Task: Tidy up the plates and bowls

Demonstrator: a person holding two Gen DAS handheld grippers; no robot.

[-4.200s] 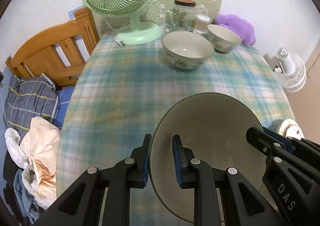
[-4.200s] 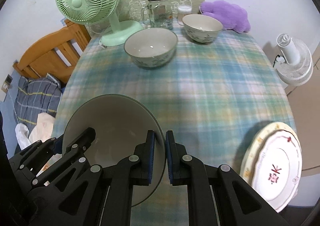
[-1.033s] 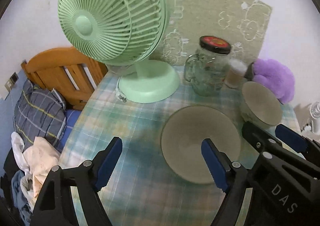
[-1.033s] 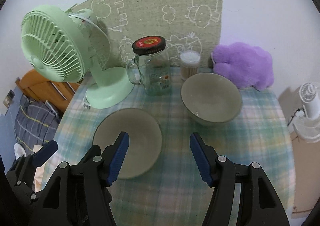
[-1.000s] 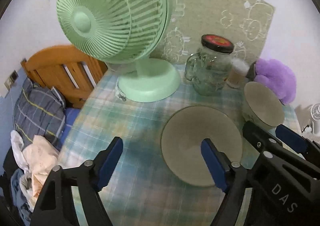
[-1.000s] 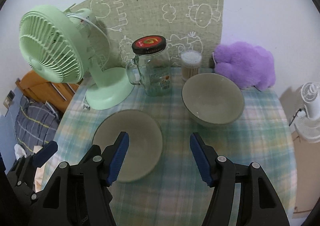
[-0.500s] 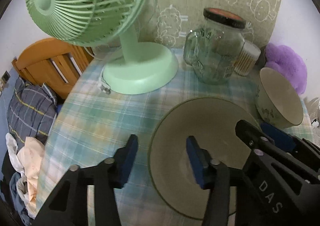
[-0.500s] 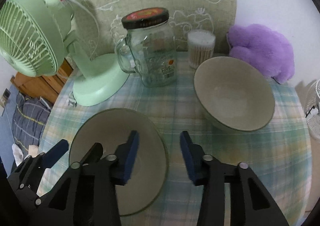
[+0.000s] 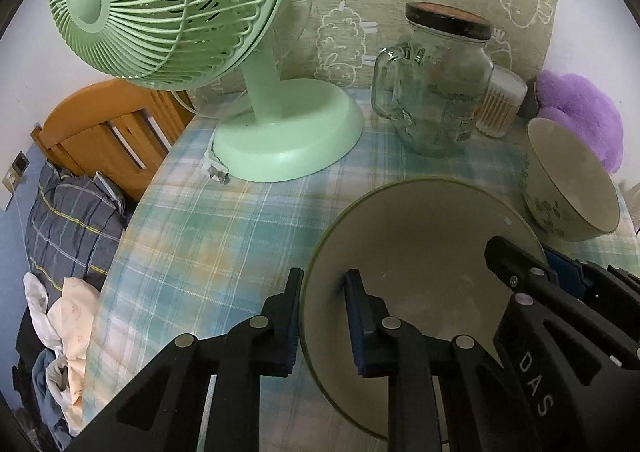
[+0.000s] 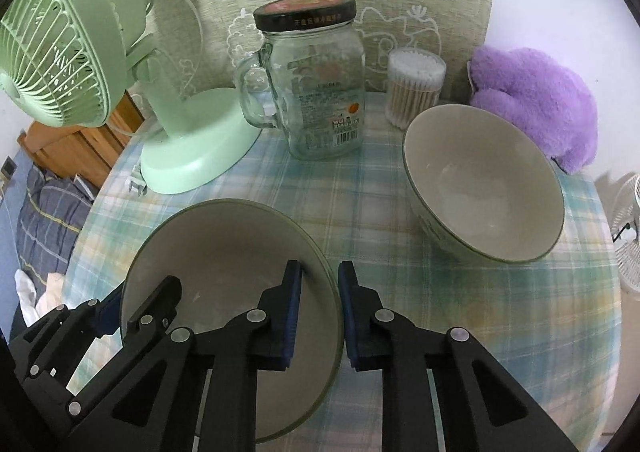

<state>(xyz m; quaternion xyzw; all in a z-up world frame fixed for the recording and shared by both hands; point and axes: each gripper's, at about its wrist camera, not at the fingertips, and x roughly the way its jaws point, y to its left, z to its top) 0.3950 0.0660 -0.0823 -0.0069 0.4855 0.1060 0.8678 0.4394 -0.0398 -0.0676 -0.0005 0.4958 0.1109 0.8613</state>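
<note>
The large bowl (image 10: 224, 276) is gripped on both sides of its rim: the left gripper (image 9: 322, 316) has just been closing on the left edge, the right gripper (image 10: 318, 312) on the right edge, and each now pinches the thin wall between its blue pads. The step in hand is judged to be the pickup of this bowl from the bench (image 10: 400, 292), though whether it is yet lifted clear of the checked cloth cannot be told. An even two-handed lift is called for next, probably toward the smaller bowl (image 10: 484, 188) just beyond on the right, so that the two may be nested. Both bowls are smooth glazed ceramic, round and deep, with a dark rim line. Farther back stand a ribbed glass jar (image 10: 316, 88) with a dark lid and a pale green plastic fan (image 9: 168, 12).
</note>
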